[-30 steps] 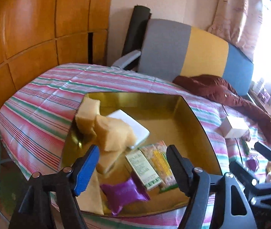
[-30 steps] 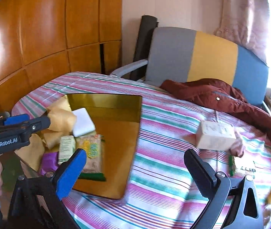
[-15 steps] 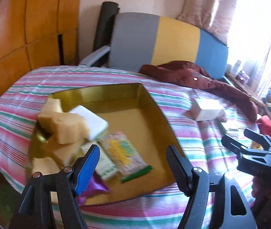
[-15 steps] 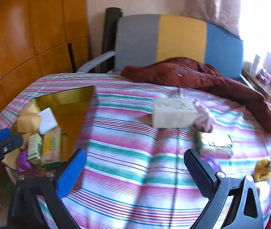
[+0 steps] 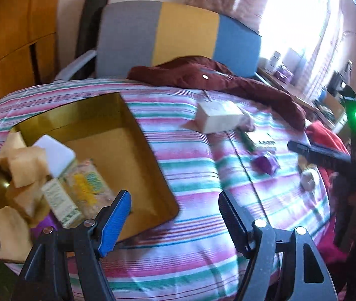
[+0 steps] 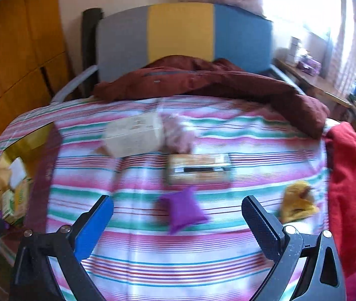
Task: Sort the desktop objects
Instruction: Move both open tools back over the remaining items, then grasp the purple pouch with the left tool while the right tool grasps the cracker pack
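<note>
My left gripper (image 5: 175, 200) is open and empty, hovering over the striped cloth just past the near right corner of the gold tray (image 5: 153, 155). The tray holds tan blocks (image 5: 26, 165), a white block (image 5: 55, 154), a green box (image 5: 60, 202) and a snack packet (image 5: 87, 183). My right gripper (image 6: 178, 202) is open above the cloth, with a purple packet (image 6: 183, 210) lying on the cloth below the gap between its fingers, untouched. Beyond it lie a flat printed packet (image 6: 198, 171), a cream box (image 6: 132, 138) and a yellow wrapper (image 6: 297, 202).
A maroon jacket (image 6: 203, 80) lies across the far edge of the table. A red cloth (image 6: 353, 175) hangs at the right edge. A grey, yellow and blue chair back (image 5: 178, 30) stands behind. A wooden wardrobe (image 5: 15, 37) is at left and a cluttered desk (image 6: 328, 85) by the window.
Both grippers have swung to the right: the tray has slid to the left of each view and the loose items on the cloth have come into the middle. Both stayed open.
</note>
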A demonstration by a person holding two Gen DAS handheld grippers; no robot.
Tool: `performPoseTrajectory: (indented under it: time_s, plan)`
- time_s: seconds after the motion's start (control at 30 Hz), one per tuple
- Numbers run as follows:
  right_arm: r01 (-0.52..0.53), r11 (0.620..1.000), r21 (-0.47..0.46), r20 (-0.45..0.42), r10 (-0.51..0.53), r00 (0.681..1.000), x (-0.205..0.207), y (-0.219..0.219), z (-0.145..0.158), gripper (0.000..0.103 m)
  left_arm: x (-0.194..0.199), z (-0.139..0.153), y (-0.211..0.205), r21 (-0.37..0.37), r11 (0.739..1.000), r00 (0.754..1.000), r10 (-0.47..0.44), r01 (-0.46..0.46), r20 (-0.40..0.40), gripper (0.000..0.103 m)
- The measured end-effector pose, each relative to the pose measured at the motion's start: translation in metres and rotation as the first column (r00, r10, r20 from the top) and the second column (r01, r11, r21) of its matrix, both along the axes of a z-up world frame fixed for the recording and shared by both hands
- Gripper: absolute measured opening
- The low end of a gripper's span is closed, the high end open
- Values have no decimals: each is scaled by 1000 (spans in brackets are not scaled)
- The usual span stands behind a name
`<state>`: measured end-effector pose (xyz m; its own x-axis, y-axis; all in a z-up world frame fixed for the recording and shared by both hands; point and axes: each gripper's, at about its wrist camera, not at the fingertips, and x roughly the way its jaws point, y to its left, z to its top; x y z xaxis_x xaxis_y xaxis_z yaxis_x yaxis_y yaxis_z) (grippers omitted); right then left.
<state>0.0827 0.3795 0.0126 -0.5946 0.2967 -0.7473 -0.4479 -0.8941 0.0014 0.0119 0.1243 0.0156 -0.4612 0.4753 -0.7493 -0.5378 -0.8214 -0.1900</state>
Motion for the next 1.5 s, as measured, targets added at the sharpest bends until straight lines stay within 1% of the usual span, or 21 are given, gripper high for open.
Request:
performPoseTrajectory:
  time_s: [0.07, 0.13, 0.27, 0.3, 0.43, 0.53, 0.67, 0.77, 0.83, 0.97, 1.07, 1.23, 1.43, 1.5]
  plan:
    - [48, 999, 12, 5, -48, 999, 9, 22, 3, 103, 4, -1, 8, -4, 1000, 1000, -27, 27, 5, 74]
    - [93, 996, -5, -2, -93, 996, 17, 42, 5, 103, 5, -3, 17, -2, 999, 999, -50, 50, 15, 74]
    - [185, 979, -79, -22, -188, 982, 28, 86, 5, 103, 9, -6, 35, -5, 997, 996, -79, 79, 37, 73]
    - [192, 976, -107, -29, -196, 980, 28, 94, 4, 103, 8, -8, 39, -10, 997, 996, -82, 83, 47, 73]
    - [179, 960, -215, -42, -192, 980, 16, 115, -5, 103, 9, -16, 56, -14, 993, 989, -111, 113, 96, 72]
    - [164, 952, -257, -32, -178, 983, 2, 120, -15, 103, 12, -24, 69, -28, 987, 981, -151, 155, 124, 72]
    - [119, 945, -305, -34, -136, 990, -18, 122, -27, 103, 10, -31, 87, -32, 983, 973, -172, 179, 152, 72]
    - [85, 933, -350, -66, -115, 991, -26, 127, -34, 103, 4, -34, 100, -26, 981, 969, -185, 191, 163, 72]
    - [60, 921, -386, -94, -104, 990, -25, 129, -36, 103, -3, -38, 114, -20, 980, 964, -191, 198, 186, 72]
    - [51, 913, -404, -118, -107, 987, -19, 133, -34, 103, -14, -42, 144, 5, 977, 951, -207, 212, 231, 72]
    - [68, 896, -439, -138, -142, 980, -14, 143, -32, 103, -19, -44, 171, 4, 974, 949, -220, 225, 226, 72]
    - [87, 884, -459, -129, -164, 978, -14, 152, -32, 103, -23, -50, 209, 2, 968, 942, -245, 251, 230, 72]
    - [72, 882, -466, -150, -158, 976, -15, 153, -28, 103, -37, -63, 237, -11, 982, 945, -177, 187, 274, 72]
    - [69, 883, -463, -150, -155, 977, -15, 153, -28, 103, -41, -69, 244, -10, 984, 941, -166, 177, 297, 72]
